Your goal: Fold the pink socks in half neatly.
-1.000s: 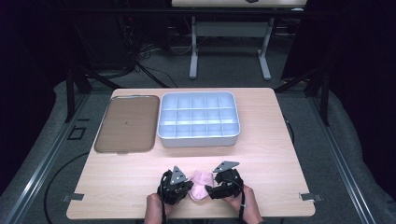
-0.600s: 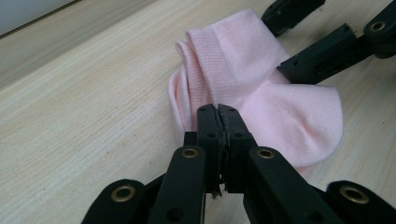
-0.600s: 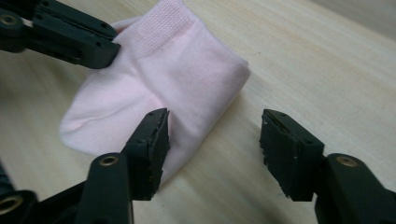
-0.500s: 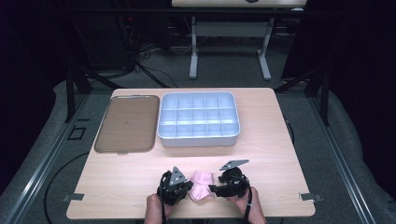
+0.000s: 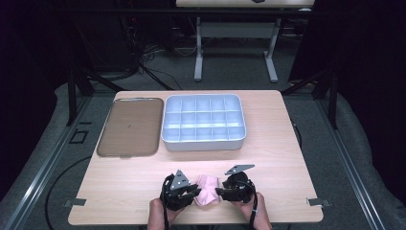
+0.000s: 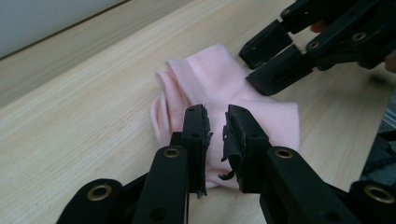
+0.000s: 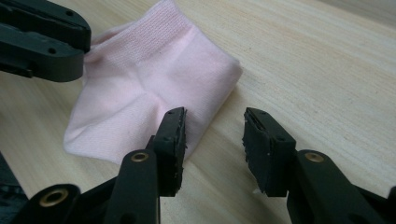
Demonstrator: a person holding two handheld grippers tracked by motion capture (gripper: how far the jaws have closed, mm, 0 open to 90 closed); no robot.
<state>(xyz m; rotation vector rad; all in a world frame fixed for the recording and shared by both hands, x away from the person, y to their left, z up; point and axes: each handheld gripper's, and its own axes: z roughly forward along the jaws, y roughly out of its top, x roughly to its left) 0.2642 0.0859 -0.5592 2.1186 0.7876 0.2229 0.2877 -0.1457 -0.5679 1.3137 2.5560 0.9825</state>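
Note:
A folded pink sock (image 5: 207, 190) lies on the wooden table near its front edge, between my two grippers. My left gripper (image 5: 195, 190) is at the sock's left side. In the left gripper view its jaws (image 6: 215, 123) hover over the sock (image 6: 205, 88) with a narrow gap, having just been opening, and the pads do not press on the fabric. My right gripper (image 5: 219, 191) is at the sock's right edge. Its jaws (image 7: 212, 126) have just been closing and still stand apart, with bare table between them and one jaw over the sock's (image 7: 144, 70) edge.
A pale blue tray (image 5: 204, 141) divided into several compartments stands at the middle back of the table. A flat brown lid (image 5: 129, 127) lies to its left. The front table edge runs just below both hands.
The right gripper's jaws have drawn closer together and the left gripper's jaws have parted slightly. Both hands and the sock have stayed in place.

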